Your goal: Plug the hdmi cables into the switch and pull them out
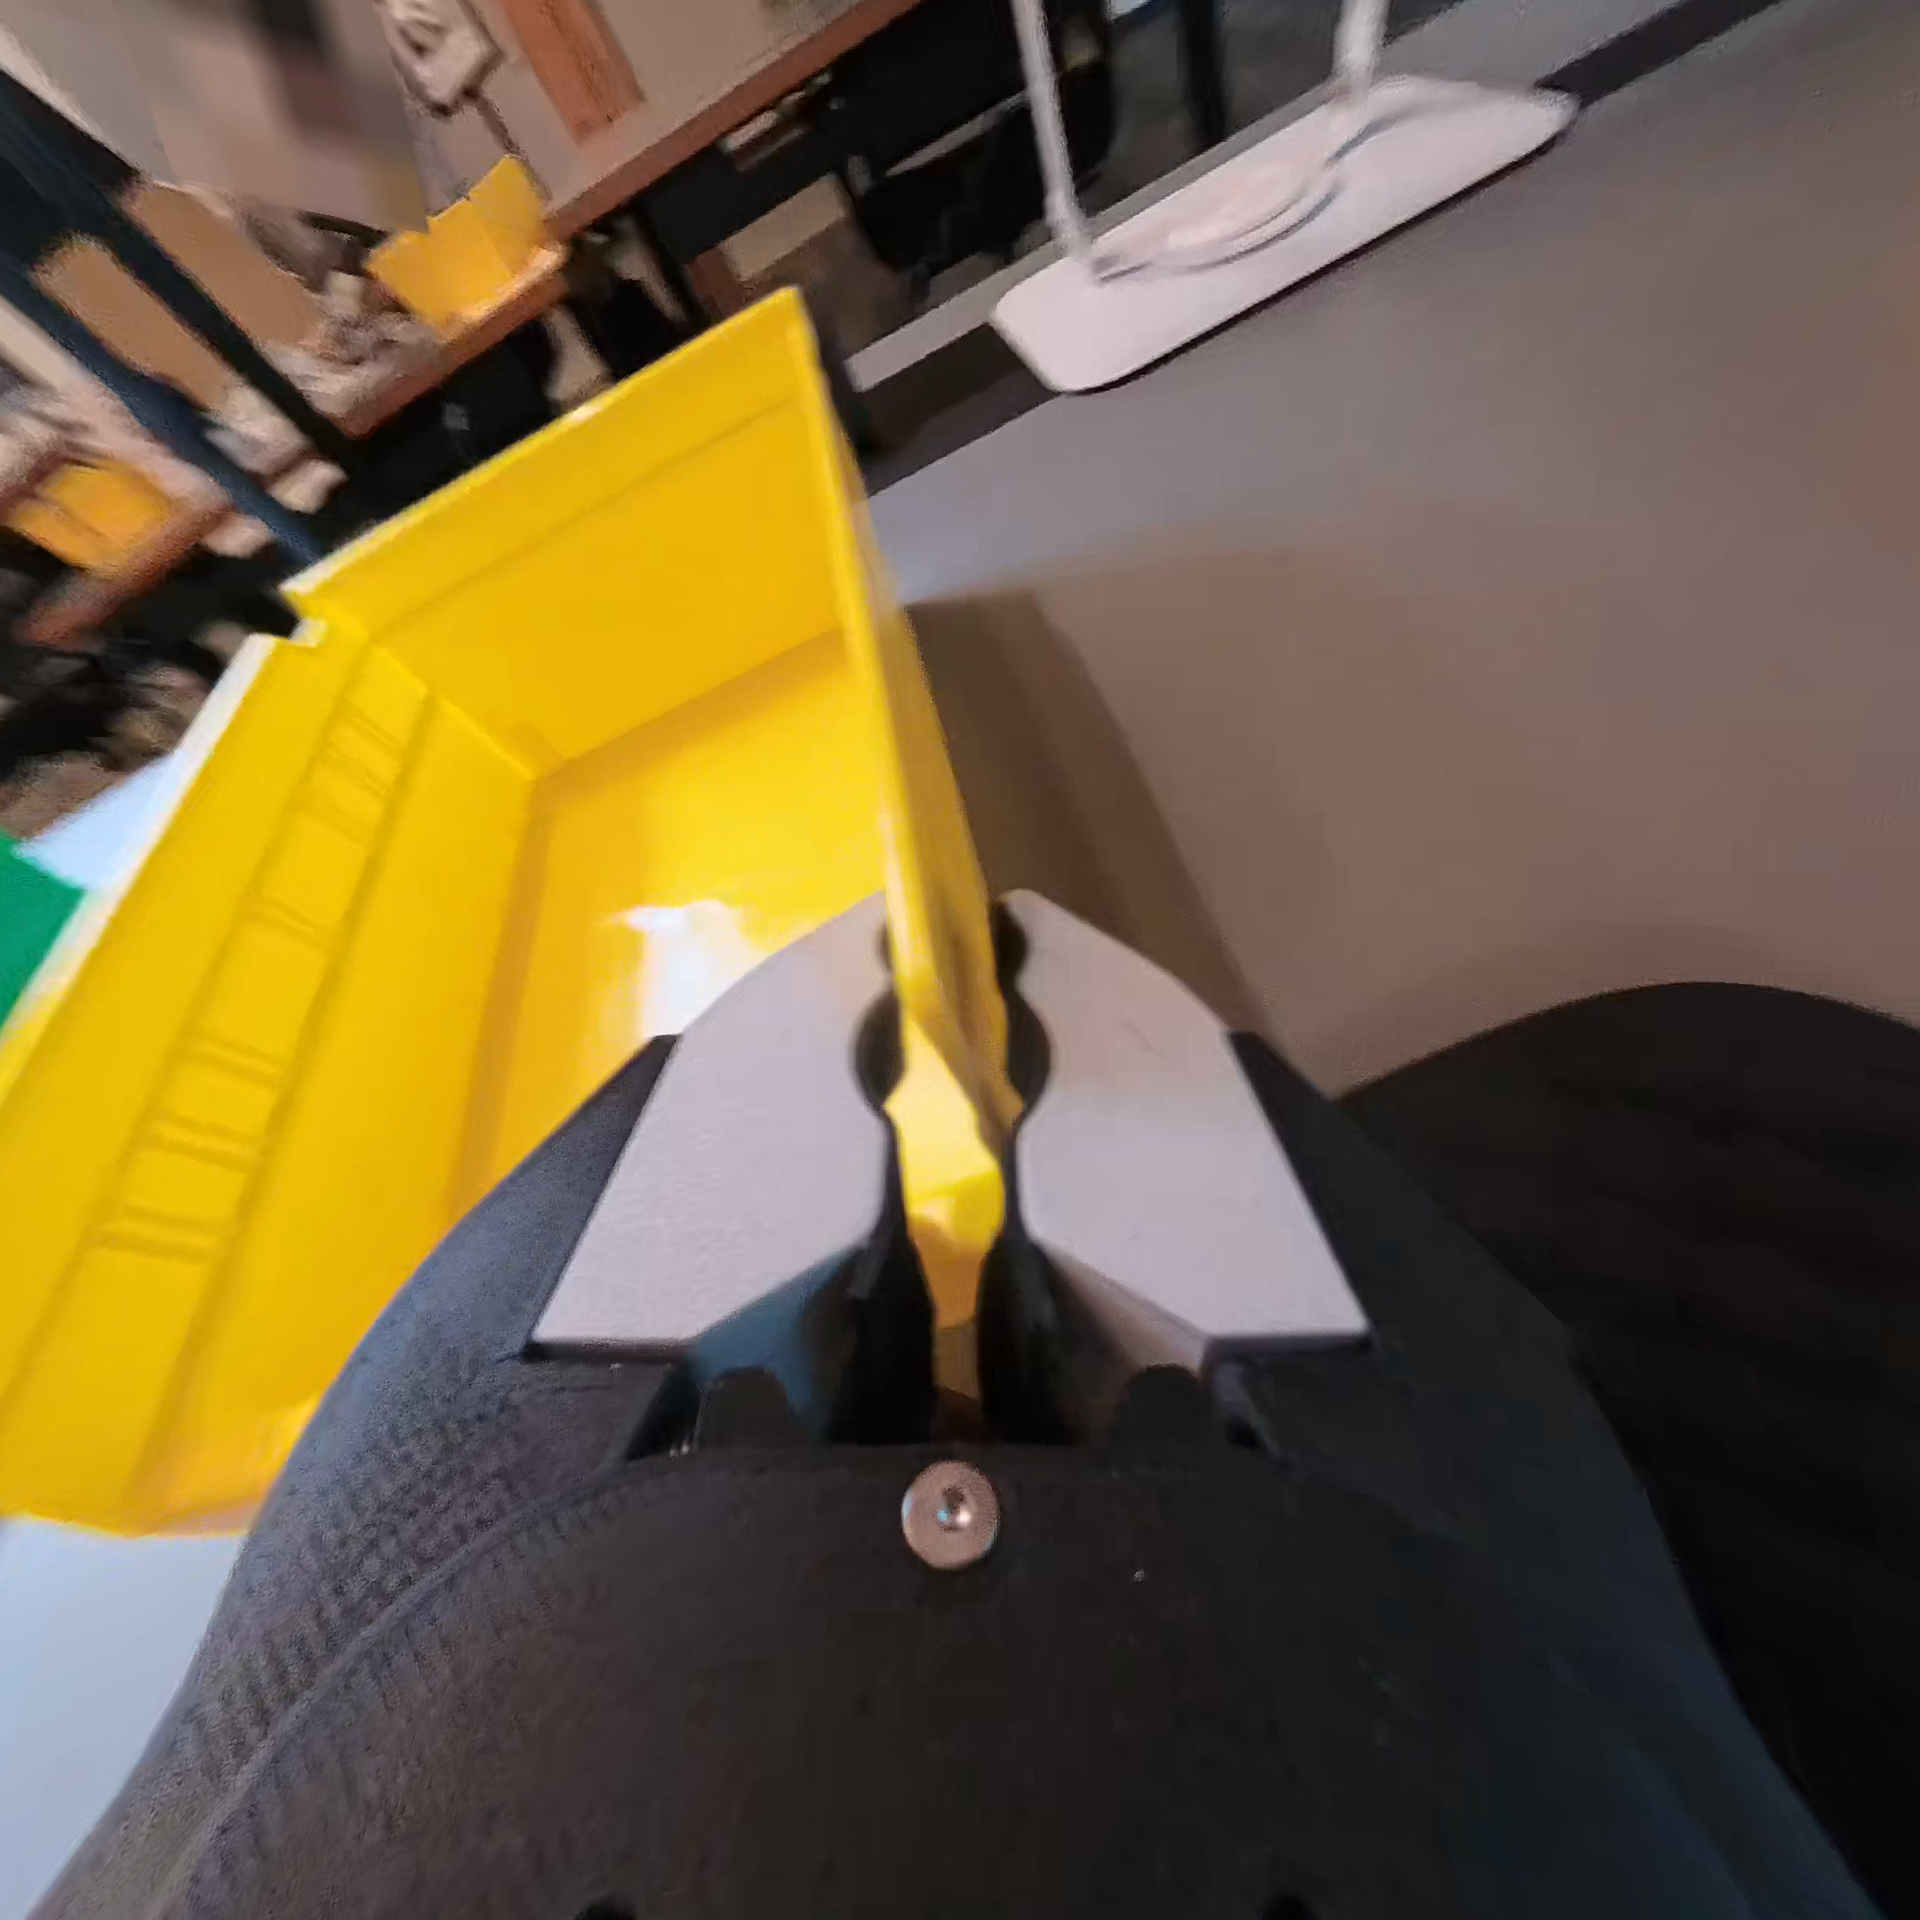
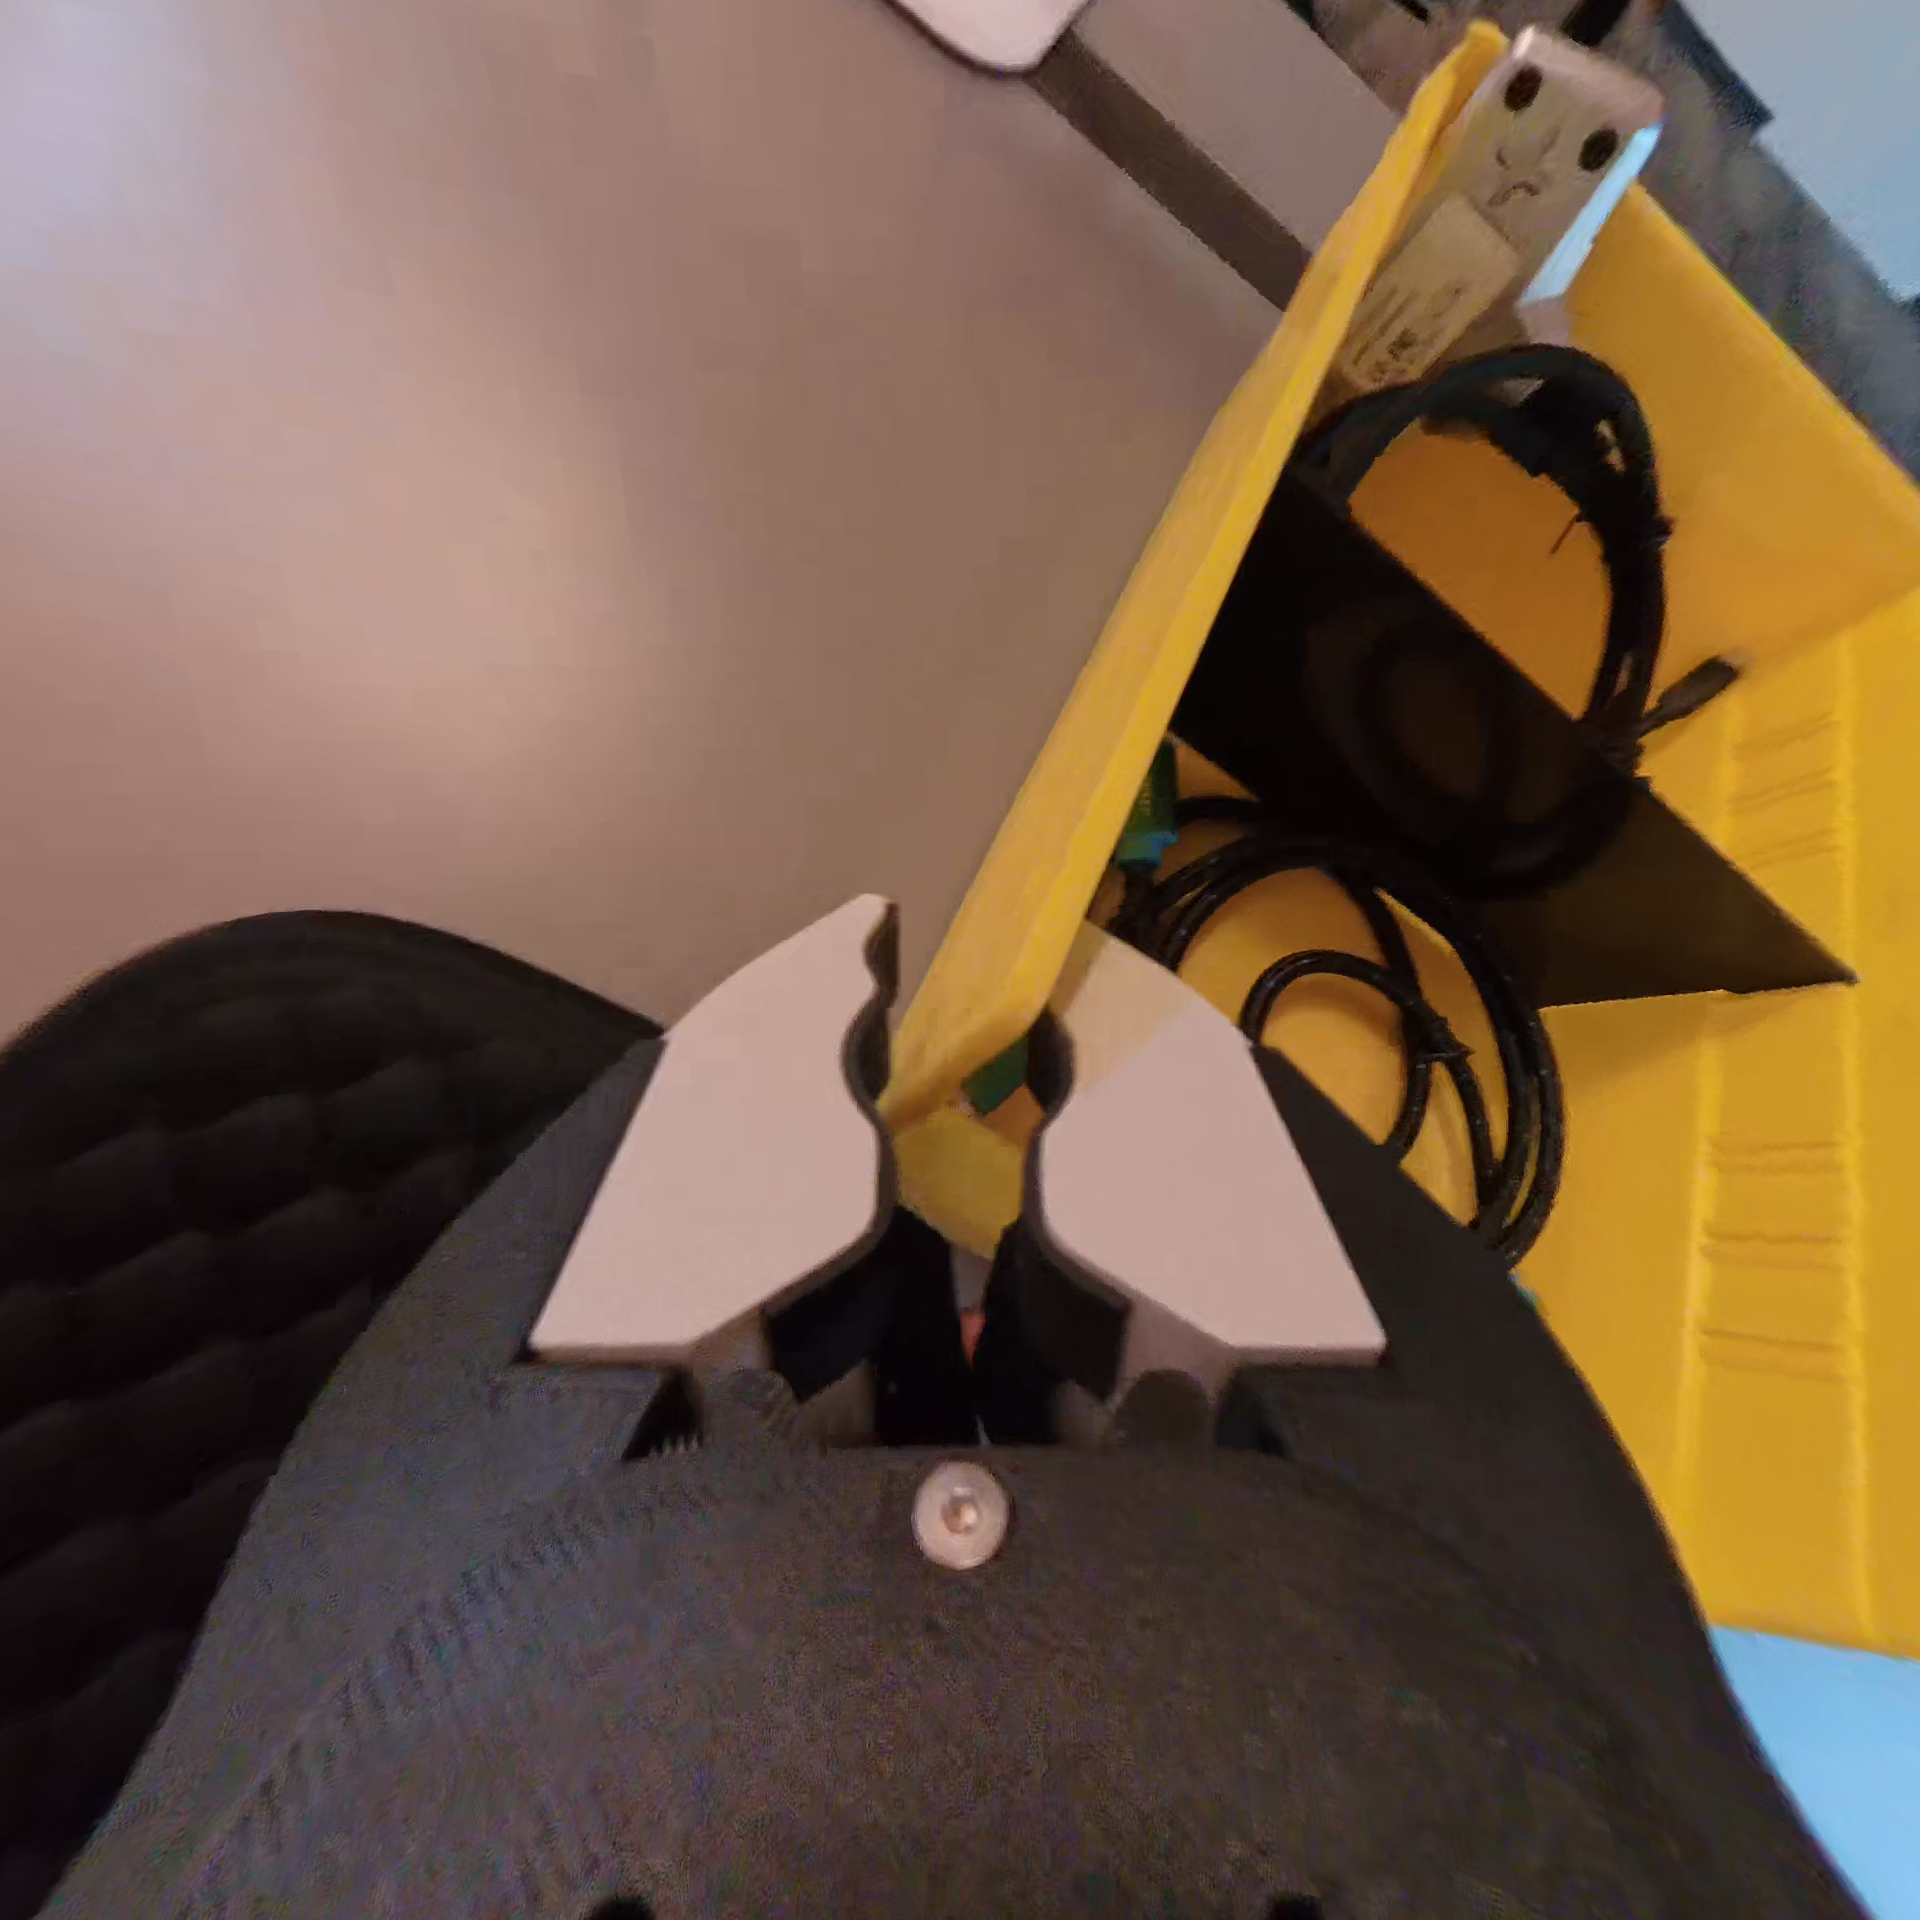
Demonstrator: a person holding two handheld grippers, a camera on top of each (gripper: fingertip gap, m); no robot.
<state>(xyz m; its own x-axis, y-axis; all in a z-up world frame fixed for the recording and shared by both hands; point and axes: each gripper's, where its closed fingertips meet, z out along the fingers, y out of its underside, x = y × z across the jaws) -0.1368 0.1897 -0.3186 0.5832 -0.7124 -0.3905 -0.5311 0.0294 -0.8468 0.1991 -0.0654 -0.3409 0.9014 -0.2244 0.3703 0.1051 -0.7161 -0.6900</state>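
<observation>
Fingers (image 1: 769, 1122) of the left gripper (image 1: 948, 997) are clamped on the side wall of a yellow plastic bin (image 1: 436, 852), the thin wall pinched between the pale pads. Seen from this side the bin's inside shows bare yellow floor and ribbed walls. It sits on a grey desk (image 1: 1455, 582), with a white lamp base (image 1: 1278, 239) farther back.

On the right, the fingers (image 2: 748, 1164) of the right gripper (image 2: 961, 1049) are likewise closed on a wall of a yellow bin (image 2: 1174, 665), gripping its rim. Inside that bin lie black HDMI cables (image 2: 1455, 1049), coiled and bound with ties; another coil (image 2: 1621, 499) lies beyond a black divider (image 2: 1558, 790), with one plug end poking out to the right. A silvery grey box with round holes, likely the switch (image 2: 1558, 135), stands at the bin's far end against the wall. A green piece (image 2: 1148, 810) lies against the inner wall near the cables; what it is cannot be told.
</observation>
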